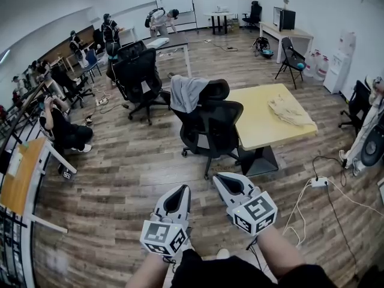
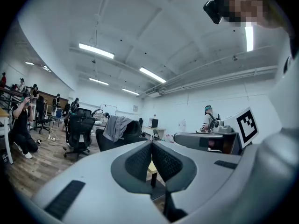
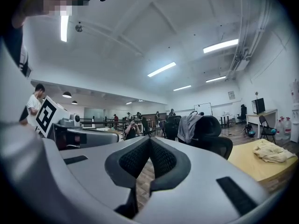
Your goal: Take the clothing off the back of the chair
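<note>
A grey garment hangs over the headrest and back of a black office chair that stands against a yellow table. The same grey garment shows far ahead in the left gripper view, and the garment hangs on the chair in the right gripper view. My left gripper and right gripper are held level, well short of the chair. Both are shut, jaws touching, nothing between them.
A cream cloth lies on the yellow table. A second black chair stands further back on the left. Several people sit and stand along the left wall and at the back. A power strip and cables lie on the wood floor at right.
</note>
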Tool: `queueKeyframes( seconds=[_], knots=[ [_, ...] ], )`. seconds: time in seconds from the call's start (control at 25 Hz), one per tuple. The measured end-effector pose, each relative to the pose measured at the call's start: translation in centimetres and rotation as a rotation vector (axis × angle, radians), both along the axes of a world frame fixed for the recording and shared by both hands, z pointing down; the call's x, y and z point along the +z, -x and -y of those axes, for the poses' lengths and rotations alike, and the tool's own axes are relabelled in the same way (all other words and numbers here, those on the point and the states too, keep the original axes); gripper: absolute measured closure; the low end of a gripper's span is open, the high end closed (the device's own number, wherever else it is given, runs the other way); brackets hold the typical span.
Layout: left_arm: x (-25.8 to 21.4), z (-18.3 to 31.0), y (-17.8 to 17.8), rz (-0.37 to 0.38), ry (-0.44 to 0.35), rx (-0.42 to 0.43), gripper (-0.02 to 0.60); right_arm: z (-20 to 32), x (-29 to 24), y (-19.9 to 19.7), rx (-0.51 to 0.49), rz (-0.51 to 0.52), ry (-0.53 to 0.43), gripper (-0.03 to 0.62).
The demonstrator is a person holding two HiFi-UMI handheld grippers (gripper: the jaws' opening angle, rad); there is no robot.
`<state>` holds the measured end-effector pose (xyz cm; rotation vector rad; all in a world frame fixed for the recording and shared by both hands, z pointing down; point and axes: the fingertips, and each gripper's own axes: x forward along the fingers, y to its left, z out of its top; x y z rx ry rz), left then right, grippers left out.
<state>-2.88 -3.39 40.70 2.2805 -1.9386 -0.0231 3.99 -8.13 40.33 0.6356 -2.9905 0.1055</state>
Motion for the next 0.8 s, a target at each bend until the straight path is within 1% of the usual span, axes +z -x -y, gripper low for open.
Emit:
queueKeyframes(
  seconds=[0.32, 0.8],
  knots=[
    [0.4, 0.5, 2.4, 0.008, 0.009, -0.012, 0.566, 1.5, 0.1, 1.9, 0.016, -0.001, 0.008, 0.582],
    [1.2, 2.9, 8.4, -0.016, 0.028, -0.011, 0.566, 5.4, 0.3, 7.6, 0.035, -0.010, 0.026, 0.582]
  ],
)
